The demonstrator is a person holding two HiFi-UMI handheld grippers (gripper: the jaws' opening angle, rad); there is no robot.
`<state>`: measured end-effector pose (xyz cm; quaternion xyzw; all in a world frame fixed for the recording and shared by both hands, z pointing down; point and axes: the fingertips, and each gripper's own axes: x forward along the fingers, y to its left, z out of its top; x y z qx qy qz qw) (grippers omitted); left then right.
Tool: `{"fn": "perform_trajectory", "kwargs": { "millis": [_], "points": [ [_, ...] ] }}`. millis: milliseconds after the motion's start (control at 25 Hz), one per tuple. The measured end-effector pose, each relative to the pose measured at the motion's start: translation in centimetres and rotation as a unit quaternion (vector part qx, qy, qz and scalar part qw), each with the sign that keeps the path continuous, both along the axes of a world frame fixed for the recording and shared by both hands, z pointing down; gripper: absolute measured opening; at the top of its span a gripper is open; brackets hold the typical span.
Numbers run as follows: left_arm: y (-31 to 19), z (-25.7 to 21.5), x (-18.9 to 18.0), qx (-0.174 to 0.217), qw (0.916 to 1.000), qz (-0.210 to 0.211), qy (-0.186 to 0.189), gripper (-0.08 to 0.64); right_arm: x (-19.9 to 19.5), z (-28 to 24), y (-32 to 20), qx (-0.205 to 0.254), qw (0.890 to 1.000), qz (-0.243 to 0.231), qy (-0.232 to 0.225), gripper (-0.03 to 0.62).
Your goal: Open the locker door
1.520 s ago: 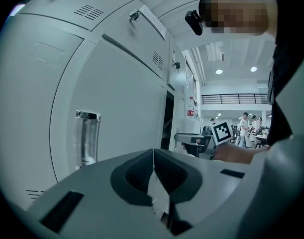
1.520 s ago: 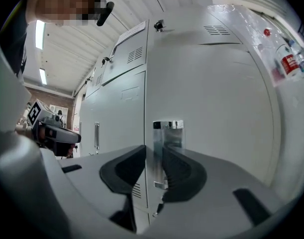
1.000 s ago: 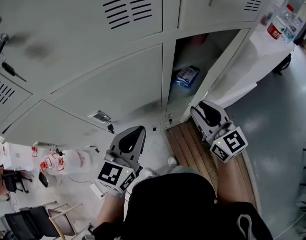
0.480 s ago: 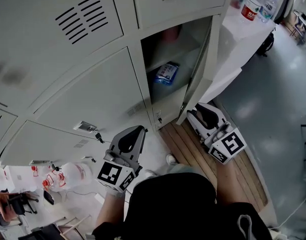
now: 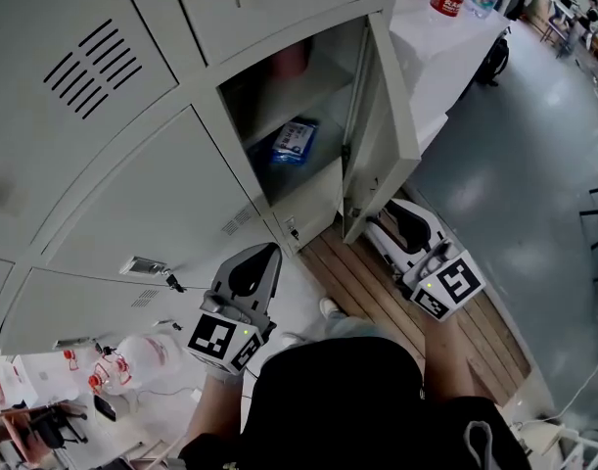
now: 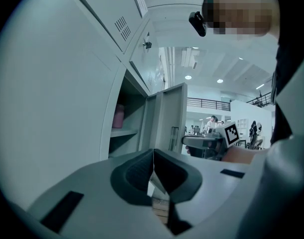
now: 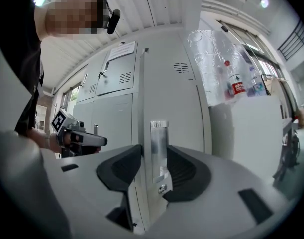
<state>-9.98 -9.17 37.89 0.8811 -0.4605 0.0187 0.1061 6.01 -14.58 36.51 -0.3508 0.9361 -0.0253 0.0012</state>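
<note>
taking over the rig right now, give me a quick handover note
Left gripper: shut, empty, held back in front of the closed lockers.
Right gripper: jaws have just been opening; the locker door edge stands between them, and the pads look off it.
Done: door swung well open, blue packet visible inside.
Left: probably only to draw the right gripper clear of the door edge.

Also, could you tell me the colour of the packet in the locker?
Packet: blue and white, clearest in head view.
</note>
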Motion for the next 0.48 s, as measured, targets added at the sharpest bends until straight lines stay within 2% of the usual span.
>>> {"fn": "perform_trajectory", "kwargs": {
  "millis": [480],
  "points": [
    [-1.5, 0.4, 4.6, -0.007, 0.9991, 0.04, -0.008, 0.023, 5.4, 0.1, -0.2, 0.0, 0.999, 0.042, -0.01, 0.178]
  ]
}}
